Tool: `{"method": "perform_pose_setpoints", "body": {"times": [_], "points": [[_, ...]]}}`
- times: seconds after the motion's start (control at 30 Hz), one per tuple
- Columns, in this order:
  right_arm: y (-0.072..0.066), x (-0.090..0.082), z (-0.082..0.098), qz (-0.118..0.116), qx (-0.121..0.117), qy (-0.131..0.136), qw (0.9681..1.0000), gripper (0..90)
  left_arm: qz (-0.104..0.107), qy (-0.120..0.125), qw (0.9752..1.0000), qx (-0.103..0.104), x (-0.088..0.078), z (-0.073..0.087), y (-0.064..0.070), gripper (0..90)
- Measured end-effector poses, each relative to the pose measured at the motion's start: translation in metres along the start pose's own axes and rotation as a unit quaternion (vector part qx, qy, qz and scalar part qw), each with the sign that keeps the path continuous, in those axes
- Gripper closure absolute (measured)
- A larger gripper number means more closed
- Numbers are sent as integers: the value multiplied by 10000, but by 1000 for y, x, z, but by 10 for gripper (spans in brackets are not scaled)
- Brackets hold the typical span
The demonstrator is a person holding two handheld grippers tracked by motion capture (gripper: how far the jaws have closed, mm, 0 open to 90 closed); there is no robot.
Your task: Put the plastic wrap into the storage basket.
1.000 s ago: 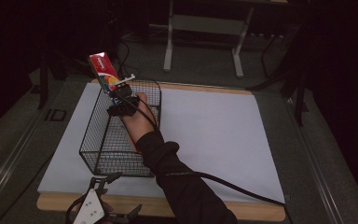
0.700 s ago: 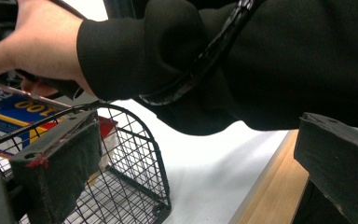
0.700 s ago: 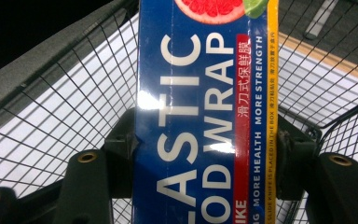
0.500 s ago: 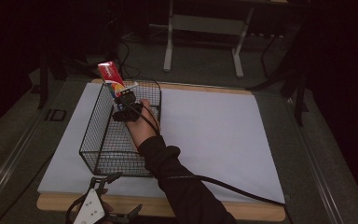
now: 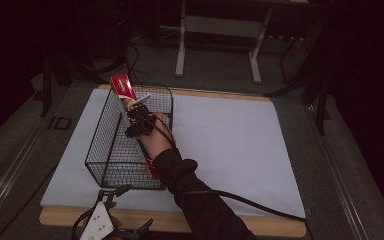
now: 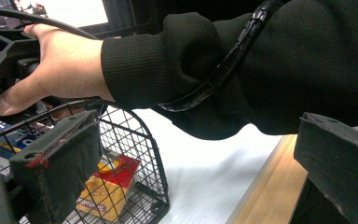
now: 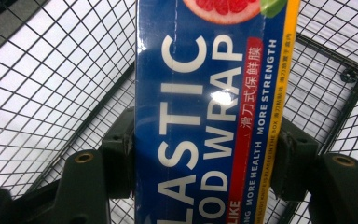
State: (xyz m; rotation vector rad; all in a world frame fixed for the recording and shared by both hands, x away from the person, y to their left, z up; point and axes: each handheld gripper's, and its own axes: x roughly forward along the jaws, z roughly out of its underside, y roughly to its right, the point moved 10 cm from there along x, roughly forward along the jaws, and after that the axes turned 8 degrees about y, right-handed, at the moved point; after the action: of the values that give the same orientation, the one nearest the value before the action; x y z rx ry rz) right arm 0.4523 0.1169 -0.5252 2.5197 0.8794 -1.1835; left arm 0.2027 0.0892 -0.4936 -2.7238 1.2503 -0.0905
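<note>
At the near edge of the table, the left gripper (image 5: pixel 111 226) is seen low in the high view, its grey plate uppermost; in the left gripper view its two padded jaws stand wide apart with nothing between them, one beside the near end of the wire basket (image 6: pixel 135 154) and the other over the wooden table edge (image 6: pixel 265 186). A red and yellow packet (image 6: pixel 107 184) lies on the basket floor behind the mesh.

Just beyond, a dark sleeve (image 5: pixel 190 190) with a trailing cable reaches over the basket (image 5: pixel 111 172), which stands on a white sheet (image 5: pixel 230 145) that covers most of the wooden table top (image 5: pixel 220 225). The right gripper (image 5: pixel 139 125) is held above the basket's middle. A long plastic wrap box (image 7: pixel 209 116) is gripped across its width in the right gripper view, both pads touching its sides; the jaws have just been easing open slightly, with the box between them. In the high view the box (image 5: pixel 125 92) slants, its red far end raised above the basket's far left corner and its lower end down inside the basket.

Farther off, the sheet ends at the table's far wooden strip. Behind it, a dim grey floor (image 5: pixel 220 60) is seen with a pale metal frame stand (image 5: pixel 220 30) and loose dark cables; the rest of the room is lost in darkness.
</note>
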Motion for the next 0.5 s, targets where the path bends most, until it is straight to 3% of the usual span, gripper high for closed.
{"method": "perform_pose_setpoints", "body": {"times": [0.2, 0.37, 0.5], "points": [[0, -1, -1, 6, -141, 75, 9999, 354, 24, -25, 10000, -12, 0, 1, 1, 15], [-1, -8, -8, -39, -300, 271, 9992, 276, 20, -25, 10000, -23, 0, 1, 0, 15], [-6, -20, -14, -271, -352, 478, 9979, 209, 16, -27, 10000, -20, 0, 1, 0, 15]]}}
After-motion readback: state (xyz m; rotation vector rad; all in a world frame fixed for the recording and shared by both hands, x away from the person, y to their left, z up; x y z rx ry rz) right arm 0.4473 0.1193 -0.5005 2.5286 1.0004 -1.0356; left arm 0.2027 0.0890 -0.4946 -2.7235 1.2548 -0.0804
